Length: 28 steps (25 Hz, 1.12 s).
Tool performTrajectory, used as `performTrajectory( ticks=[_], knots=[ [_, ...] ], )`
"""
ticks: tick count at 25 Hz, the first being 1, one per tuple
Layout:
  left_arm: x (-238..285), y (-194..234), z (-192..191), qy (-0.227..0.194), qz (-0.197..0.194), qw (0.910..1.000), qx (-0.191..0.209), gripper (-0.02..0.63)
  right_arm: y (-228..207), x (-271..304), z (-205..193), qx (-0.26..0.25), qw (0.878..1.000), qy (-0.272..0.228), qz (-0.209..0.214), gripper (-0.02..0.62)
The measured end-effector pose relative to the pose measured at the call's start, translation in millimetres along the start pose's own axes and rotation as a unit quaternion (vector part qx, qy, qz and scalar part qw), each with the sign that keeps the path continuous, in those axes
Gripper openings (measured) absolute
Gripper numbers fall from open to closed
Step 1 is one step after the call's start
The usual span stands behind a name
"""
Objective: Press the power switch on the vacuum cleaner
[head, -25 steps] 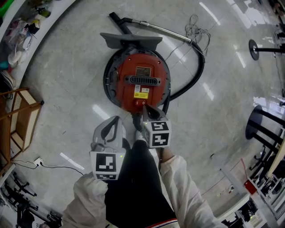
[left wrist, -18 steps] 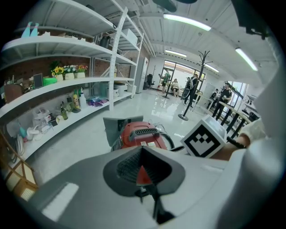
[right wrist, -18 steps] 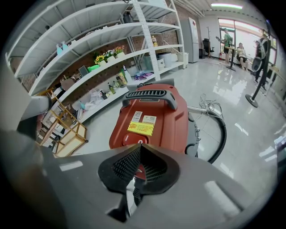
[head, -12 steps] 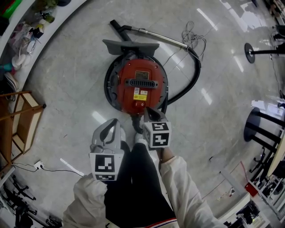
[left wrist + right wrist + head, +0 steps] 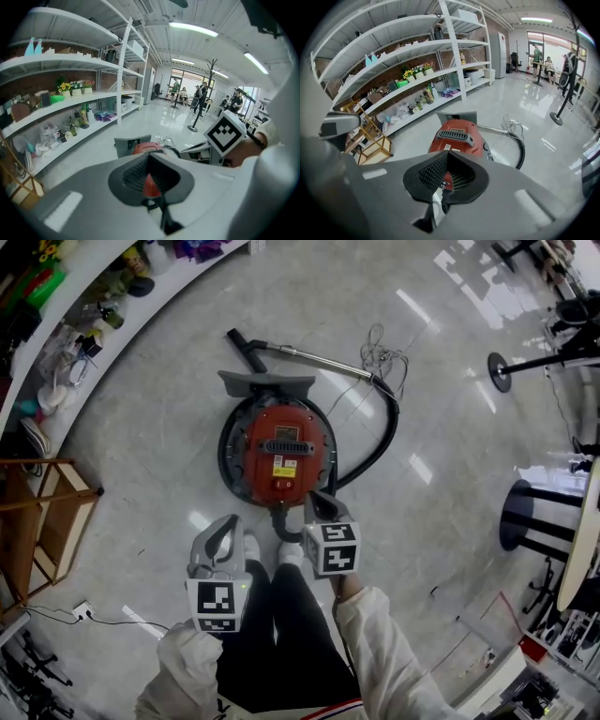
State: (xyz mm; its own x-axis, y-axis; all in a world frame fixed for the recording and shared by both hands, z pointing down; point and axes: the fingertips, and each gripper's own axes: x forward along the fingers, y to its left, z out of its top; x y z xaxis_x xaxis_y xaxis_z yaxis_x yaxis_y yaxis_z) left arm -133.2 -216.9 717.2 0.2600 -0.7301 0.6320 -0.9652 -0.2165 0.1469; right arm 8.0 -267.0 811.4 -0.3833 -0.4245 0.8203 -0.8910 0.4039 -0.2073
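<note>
Vacuum cleaner [image 5: 278,451], a round red canister with a dark rim, sits on the pale floor at the centre of the head view, just above the person's feet. Its hose [image 5: 380,442] loops off to the right. The right gripper [image 5: 317,498] has its tip at the canister's lower-right rim in the picture, but the right gripper view shows the machine ahead of the jaws and not touching them. Those jaws are closed together with nothing between them. The left gripper [image 5: 225,526] hangs to the lower left of the canister, clear of it, its jaws likewise closed and empty.

The step in hand looks like the approach, since neither of the 2 grippers touches the machine. A pale spot [image 5: 285,483] on the near part of the red lid may be the switch, though it is too small to be sure. The next move calls for bringing the right gripper's closed tip down onto that spot and pushing squarely.
</note>
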Motion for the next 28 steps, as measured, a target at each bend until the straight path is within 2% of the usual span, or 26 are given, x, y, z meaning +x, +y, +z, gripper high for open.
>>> performTrajectory(
  ticks=[8, 16, 23, 28],
  knots=[
    [-26.5, -2.2, 20.5, -0.011, 0.004, 0.9999, 0.010, 0.000, 10.7, -51.9, 38.4, 0.002, 0.999, -0.035, 0.012, 0.002],
    [-55.3, -6.4, 67.5, -0.033, 0.013, 0.9992, 0.017, 0.000, 26.9, -104.5, 64.2, 0.000, 0.998, -0.060, 0.022, 0.002],
    [-78.2, -21.0, 123.7, -0.081, -0.002, 0.9959, 0.040, 0.000, 33.5, -161.2, 109.2, 0.000, 0.993, -0.118, 0.018, 0.002],
    [-93.0, -27.0, 146.3, -0.099, -0.005, 0.9933, 0.059, 0.000, 31.7, -201.3, 138.8, 0.007, 0.986, -0.164, 0.013, 0.002]
  ],
)
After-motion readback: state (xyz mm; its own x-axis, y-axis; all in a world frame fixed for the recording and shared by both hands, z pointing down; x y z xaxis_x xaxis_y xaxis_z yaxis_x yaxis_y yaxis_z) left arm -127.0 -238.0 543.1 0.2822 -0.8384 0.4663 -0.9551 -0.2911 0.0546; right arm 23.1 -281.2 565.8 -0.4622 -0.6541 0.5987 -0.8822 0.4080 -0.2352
